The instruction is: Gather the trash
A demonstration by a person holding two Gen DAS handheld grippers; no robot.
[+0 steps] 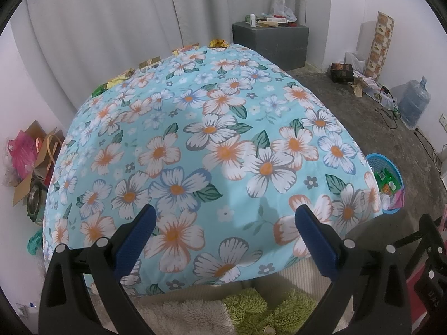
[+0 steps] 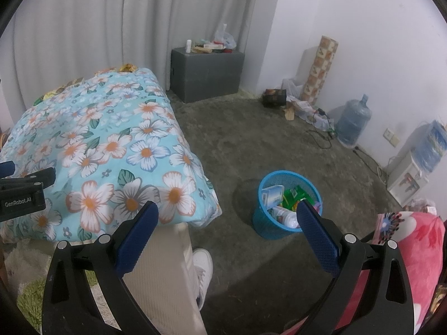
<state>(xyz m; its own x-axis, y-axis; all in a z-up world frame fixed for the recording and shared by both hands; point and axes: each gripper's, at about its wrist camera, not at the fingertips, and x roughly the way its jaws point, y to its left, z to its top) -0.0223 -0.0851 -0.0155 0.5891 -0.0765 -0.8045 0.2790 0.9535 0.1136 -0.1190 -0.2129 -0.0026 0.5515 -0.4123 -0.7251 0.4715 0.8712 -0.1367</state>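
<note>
A bed with a light blue flowered cover (image 1: 218,139) fills the left wrist view. Several wrappers (image 1: 120,79) lie along its far edge by the curtain, one gold wrapper (image 1: 219,42) at the far corner. A blue mesh trash basket (image 2: 287,203) stands on the floor right of the bed, holding boxes, green packets and a bottle; it also shows in the left wrist view (image 1: 387,184). My left gripper (image 1: 226,216) is open and empty above the near end of the bed. My right gripper (image 2: 227,213) is open and empty above the floor, between bed and basket.
A grey box (image 2: 206,75) with small items stands by the curtain. A water jug (image 2: 353,121), cables and a dispenser (image 2: 410,178) line the right wall. Cardboard and pink bags (image 1: 30,156) lie left of the bed. A pink flowered cushion (image 2: 416,240) is at right. My shoe (image 2: 202,268) is below.
</note>
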